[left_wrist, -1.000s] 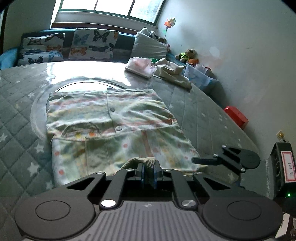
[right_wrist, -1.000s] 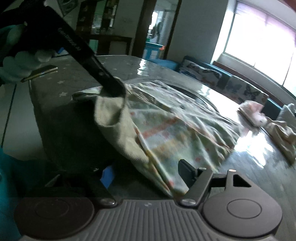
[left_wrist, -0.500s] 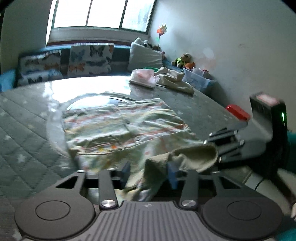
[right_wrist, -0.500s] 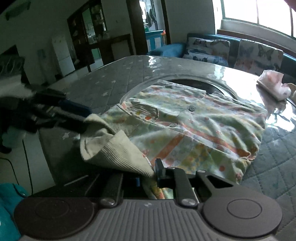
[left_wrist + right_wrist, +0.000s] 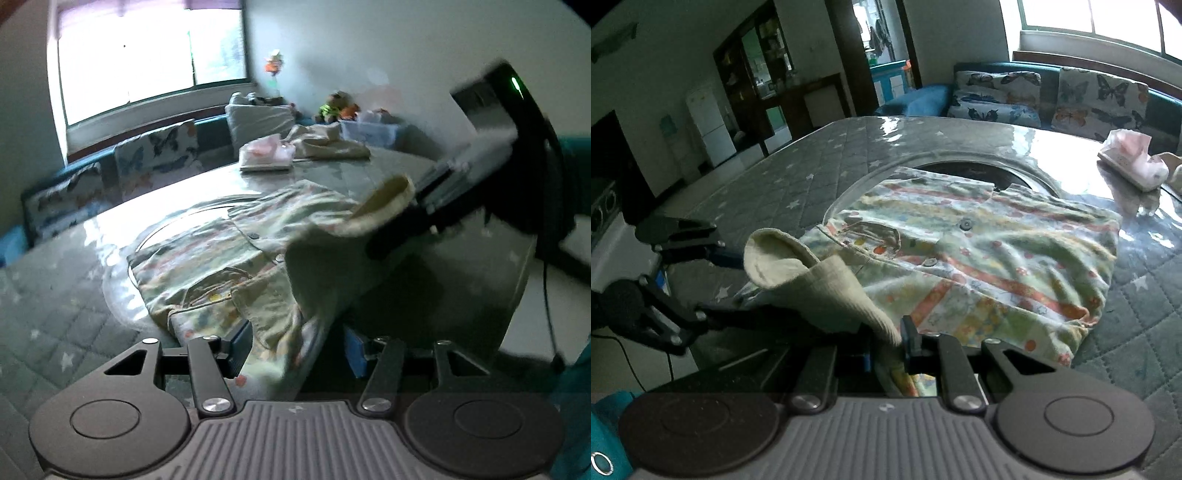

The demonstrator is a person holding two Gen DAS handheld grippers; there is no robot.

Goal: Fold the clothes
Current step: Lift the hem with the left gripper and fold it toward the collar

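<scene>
The printed garment (image 5: 979, 266) lies flat at the near edge of the desk (image 5: 812, 177), long axis along that edge, its ribbed cuff (image 5: 812, 291) lifted off the near corner. The cuff has just changed hands: the left tongs (image 5: 295, 350) have been opening and stand spread, fabric loose between them, while the right tongs (image 5: 886, 354) have pressed together, pinching the cuff. Judged: the right hand now carries the fold inward.

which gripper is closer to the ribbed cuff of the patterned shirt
Right. The right gripper is shut on the shirt just below the ribbed cuff; the left gripper, jaws open, sits beside it.
</scene>
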